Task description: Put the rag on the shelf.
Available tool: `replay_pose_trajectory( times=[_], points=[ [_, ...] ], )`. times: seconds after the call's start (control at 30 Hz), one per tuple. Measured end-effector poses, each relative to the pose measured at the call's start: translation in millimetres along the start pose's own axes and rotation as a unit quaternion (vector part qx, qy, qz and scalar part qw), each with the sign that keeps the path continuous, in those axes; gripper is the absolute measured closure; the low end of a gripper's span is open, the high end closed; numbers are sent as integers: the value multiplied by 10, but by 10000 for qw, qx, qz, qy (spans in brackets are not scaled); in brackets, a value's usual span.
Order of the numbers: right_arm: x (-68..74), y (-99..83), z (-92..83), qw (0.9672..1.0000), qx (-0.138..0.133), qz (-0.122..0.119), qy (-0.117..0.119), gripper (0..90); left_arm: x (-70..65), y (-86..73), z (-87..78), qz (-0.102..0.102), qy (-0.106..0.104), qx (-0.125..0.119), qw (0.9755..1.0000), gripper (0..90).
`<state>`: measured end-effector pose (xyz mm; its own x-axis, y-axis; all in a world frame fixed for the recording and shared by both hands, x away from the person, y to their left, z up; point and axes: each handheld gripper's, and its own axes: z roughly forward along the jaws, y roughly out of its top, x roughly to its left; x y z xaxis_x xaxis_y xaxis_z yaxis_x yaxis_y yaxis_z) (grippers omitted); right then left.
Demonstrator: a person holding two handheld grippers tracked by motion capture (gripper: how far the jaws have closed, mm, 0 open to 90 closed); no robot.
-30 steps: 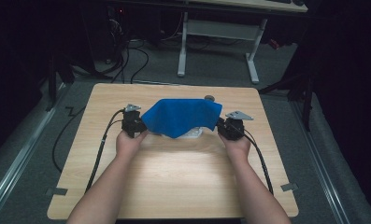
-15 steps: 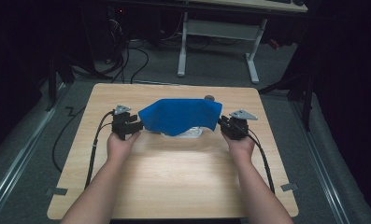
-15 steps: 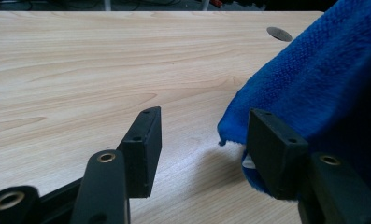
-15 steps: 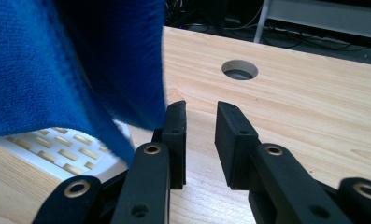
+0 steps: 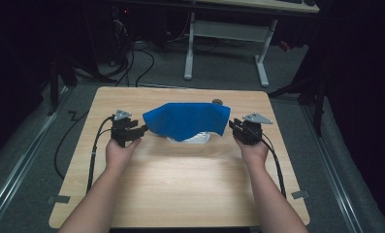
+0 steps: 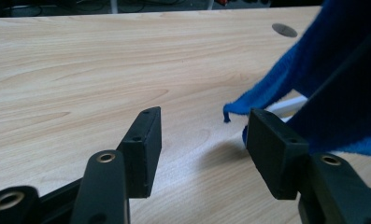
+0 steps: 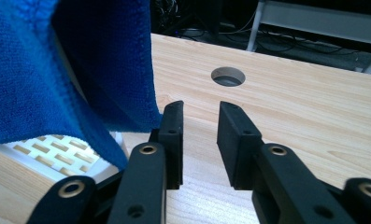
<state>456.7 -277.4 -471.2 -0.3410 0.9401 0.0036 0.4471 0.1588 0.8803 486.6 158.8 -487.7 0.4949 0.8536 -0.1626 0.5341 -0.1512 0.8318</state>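
A blue cloth lies draped over a white slotted basket a little toward twelve o'clock from the middle of the wooden worktop, so that just a strip of the basket's white rim peeks out under the cloth's near edge. In the high view the left gripper sits at nine o'clock of the cloth, just beside its left corner, and the right gripper sits at three o'clock, just beside the right edge. The left gripper's jaws stand wide apart with bare worktop between them; in the left gripper view a frayed corner of the cloth hangs just off the outer side of one jaw, at about two o'clock, and is not pinched. The right gripper's jaws have just been opening and stand parted with nothing between them; in the right gripper view the cloth hangs at ten o'clock, its hem beside the outer face of the nearer jaw, whether touching it I cannot tell, with the basket showing beneath. A round cable hole lies in the worktop at twelve o'clock beyond those jaws. Each gripper's cable trails back along the worktop beside the person's forearm.
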Motion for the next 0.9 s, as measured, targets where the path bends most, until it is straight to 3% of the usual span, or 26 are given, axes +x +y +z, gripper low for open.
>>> replay_pose_trajectory(
  times=[0.2,0.4,0.5,0.63,0.67,0.9],
  points=[
    [36,-44,-59,10000,-74,-9,-21,657,-50,-94,-88,100,-21,26,9999,463],
    [106,-89,-182,9999,51,-125,8,575,-137,-217,-227,191,-96,-6,9998,462],
    [175,-137,-298,9996,-99,-256,-11,553,-202,-309,-323,269,-167,0,9995,458],
    [262,-225,-438,9990,53,-446,-13,523,-288,-443,-469,253,-292,-13,9993,454],
    [287,-255,-484,9988,-15,-493,17,521,-311,-480,-510,252,-337,-31,9991,451],
    [486,-468,-808,9987,-86,-494,110,528,-503,-711,-822,384,-548,-70,9977,444]
  ],
)
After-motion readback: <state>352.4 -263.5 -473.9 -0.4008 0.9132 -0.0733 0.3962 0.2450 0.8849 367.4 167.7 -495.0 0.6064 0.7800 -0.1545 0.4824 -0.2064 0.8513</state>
